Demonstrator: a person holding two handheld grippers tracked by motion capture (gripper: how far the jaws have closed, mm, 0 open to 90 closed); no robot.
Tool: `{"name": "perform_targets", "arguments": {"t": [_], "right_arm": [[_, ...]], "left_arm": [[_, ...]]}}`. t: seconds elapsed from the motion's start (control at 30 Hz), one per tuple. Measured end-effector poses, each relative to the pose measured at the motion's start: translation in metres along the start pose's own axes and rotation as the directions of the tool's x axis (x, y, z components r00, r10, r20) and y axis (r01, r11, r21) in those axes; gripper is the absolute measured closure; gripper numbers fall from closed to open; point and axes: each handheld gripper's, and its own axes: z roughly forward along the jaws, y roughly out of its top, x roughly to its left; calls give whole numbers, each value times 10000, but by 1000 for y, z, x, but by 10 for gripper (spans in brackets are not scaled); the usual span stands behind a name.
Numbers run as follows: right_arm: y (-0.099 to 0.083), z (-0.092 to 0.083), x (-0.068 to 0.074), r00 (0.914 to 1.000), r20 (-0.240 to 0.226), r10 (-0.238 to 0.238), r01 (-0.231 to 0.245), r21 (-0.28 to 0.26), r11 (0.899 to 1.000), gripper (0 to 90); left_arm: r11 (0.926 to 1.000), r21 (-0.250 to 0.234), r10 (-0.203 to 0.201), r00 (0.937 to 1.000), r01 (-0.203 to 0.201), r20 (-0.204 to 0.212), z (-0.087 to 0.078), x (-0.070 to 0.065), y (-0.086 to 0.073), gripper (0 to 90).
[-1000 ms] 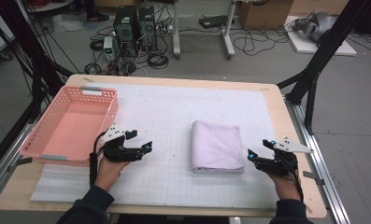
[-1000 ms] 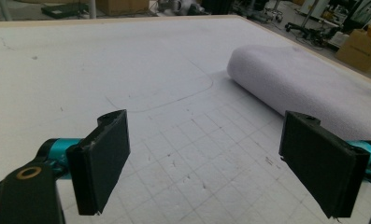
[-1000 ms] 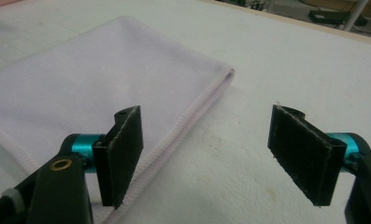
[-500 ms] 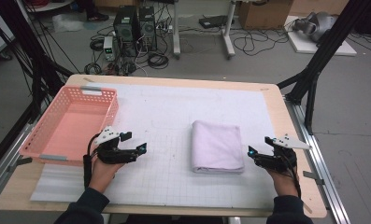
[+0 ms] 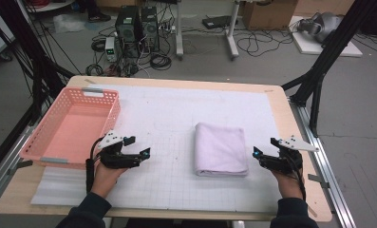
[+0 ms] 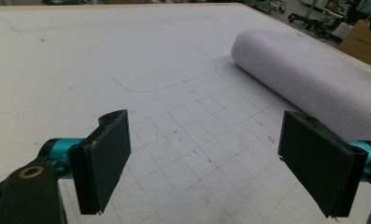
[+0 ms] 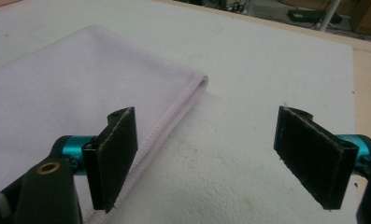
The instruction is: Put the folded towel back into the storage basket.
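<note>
Both pairs of jaws stand wide apart with nothing between them. The right gripper (image 7: 211, 158) hovers low at the right edge of the folded pale lilac cloth (image 7: 75, 88), one jaw over its stitched hem, the other over bare mat. The left gripper (image 6: 211, 172) points across the gridded white mat (image 6: 127, 60) toward the cloth's rounded fold (image 6: 309, 79), well short of it.

The cloth looks soft, light and limp, likely a towel folded in several layers; it should sag and may unfold if lifted by a single layer. A pinch through the whole stack at an edge or corner seems the safest hold, one gripper on each side.

Seen from above, the cloth (image 5: 221, 148) is a neat rectangle lying flat, right of centre on the surface, between the grippers and well apart from the pink plastic basket (image 5: 98, 99) at the left.
</note>
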Motion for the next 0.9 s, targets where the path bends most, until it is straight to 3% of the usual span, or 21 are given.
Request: {"name": "perform_targets", "arguments": {"t": [0.33,0.57,0.9], "right_arm": [[-5,-3,-6,9996,272,29,-36,268,9996,207],[-5,-2,-6,9997,221,44,-53,379,9993,208],[-7,-4,-8,9994,94,323,-326,308,9990,208]], "left_arm": [[9996,272,-117,9999,119,-81,12,-10,4,168],[9971,754,33,9990,-67,446,24,-18,6,223],[9979,633,-169,9956,111,921,47,-38,25,220]]}}
